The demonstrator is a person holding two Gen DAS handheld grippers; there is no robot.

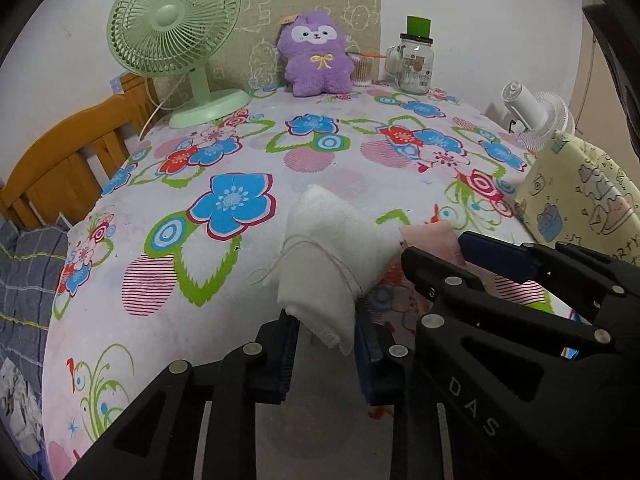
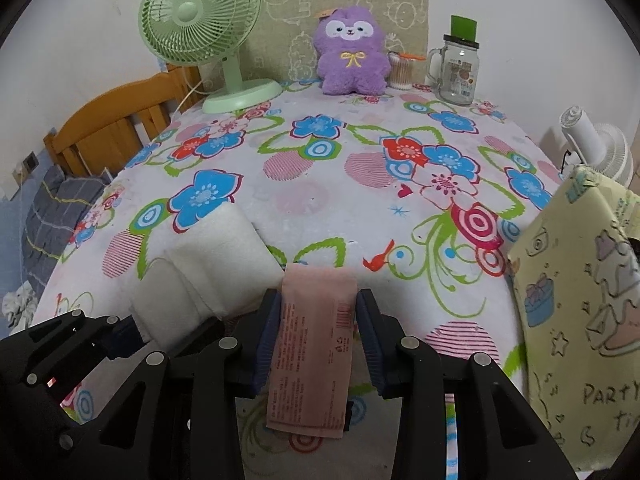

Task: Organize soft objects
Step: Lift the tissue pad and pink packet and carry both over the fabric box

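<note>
While left gripper (image 1: 326, 354) pinches white cloth bundle (image 1: 328, 256) | only right wrist view shows printing on pink packet (image 2: 316, 344) clamped by right gripper (image 2: 316, 344) | yellow box (image 2: 580, 300) beside.

Left claw (image 1: 326, 344) sits low and near, both blue-padded fingers (image 1: 286, 356) pointing to the far side, jaws closed in on the near end of the white cloth bundle (image 1: 324, 256), pads pressing it from left and right. Right claw (image 2: 316, 336) is just beside it on the right, level with it, pointing the same way. Its jaws bracket the pink packet (image 2: 312, 352); the left pad touches the packet's edge, and whether the right pad touches is hard to tell. From the left wrist view, the right claw's black linkage crosses the near right corner, angled toward the far left.
</note>
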